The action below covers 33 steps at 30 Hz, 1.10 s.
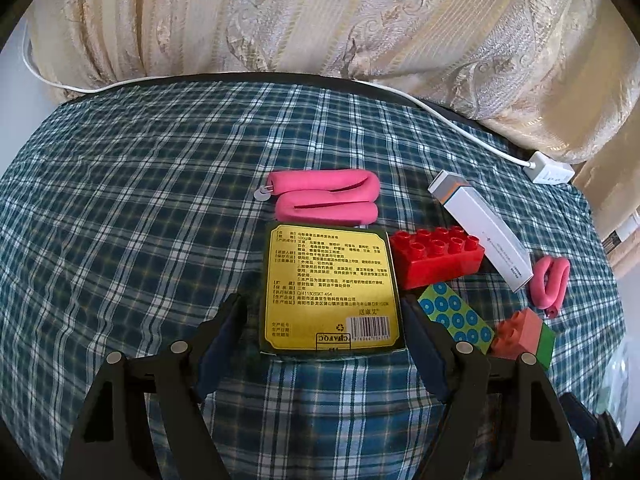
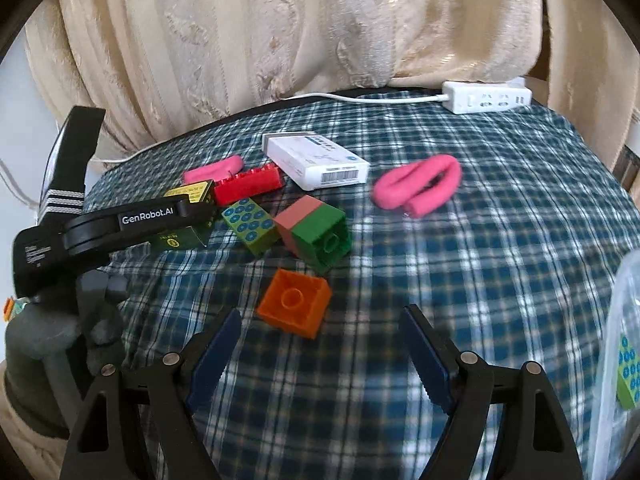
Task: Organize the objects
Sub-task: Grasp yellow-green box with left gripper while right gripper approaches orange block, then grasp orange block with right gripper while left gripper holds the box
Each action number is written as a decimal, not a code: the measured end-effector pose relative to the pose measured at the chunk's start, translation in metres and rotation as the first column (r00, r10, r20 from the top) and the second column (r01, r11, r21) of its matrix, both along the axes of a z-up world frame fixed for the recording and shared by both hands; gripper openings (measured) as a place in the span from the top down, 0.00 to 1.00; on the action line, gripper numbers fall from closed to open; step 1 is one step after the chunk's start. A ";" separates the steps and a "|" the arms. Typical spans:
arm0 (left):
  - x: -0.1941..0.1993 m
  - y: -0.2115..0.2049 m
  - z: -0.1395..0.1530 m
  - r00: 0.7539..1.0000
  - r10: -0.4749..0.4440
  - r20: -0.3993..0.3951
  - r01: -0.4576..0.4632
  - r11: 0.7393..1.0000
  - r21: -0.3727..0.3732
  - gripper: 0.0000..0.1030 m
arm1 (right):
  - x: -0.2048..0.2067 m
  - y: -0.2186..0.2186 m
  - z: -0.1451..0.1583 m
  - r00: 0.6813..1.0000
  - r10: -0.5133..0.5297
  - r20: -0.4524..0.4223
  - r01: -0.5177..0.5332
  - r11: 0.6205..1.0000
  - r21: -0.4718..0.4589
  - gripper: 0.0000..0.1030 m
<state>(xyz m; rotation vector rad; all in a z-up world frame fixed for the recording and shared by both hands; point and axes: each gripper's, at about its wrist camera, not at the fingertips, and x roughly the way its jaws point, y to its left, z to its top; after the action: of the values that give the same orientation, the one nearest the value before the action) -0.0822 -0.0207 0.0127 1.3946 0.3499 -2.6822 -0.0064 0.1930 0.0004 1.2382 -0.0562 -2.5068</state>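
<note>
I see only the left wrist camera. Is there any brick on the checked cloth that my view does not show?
Observer: Yes. An orange square plastic brick lies hollow side up, just ahead of the right gripper.
Operator: Does that gripper hold anything?
Observer: No. Its jaws stand open, with only blue checked cloth between them.
Operator: And further to the right?
Observer: A clear plastic bag at the right edge holds a green brick with blue dots.

A home is suggested: ahead of the gripper, a counter spread with a plaid cloth (image 1: 140, 200), backed by cream damask curtains (image 1: 280, 12), and a white power strip (image 2: 486, 97).
</note>
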 end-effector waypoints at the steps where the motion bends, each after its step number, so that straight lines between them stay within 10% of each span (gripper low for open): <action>1: -0.001 0.000 0.000 1.000 -0.003 0.001 0.003 1.000 -0.001 0.24 | -0.002 -0.002 -0.001 1.000 0.002 0.000 -0.002 1.000 0.006 0.20; 33: 0.003 0.011 0.006 0.998 -0.024 -0.056 0.017 0.993 -0.116 0.32 | -0.012 -0.011 -0.012 1.000 -0.011 -0.020 0.013 0.997 0.070 0.66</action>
<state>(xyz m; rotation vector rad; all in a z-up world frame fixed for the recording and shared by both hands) -0.0791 -0.0101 0.0184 1.2991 0.1825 -2.7149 -0.0184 0.1820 -0.0112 1.2435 0.0294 -2.5507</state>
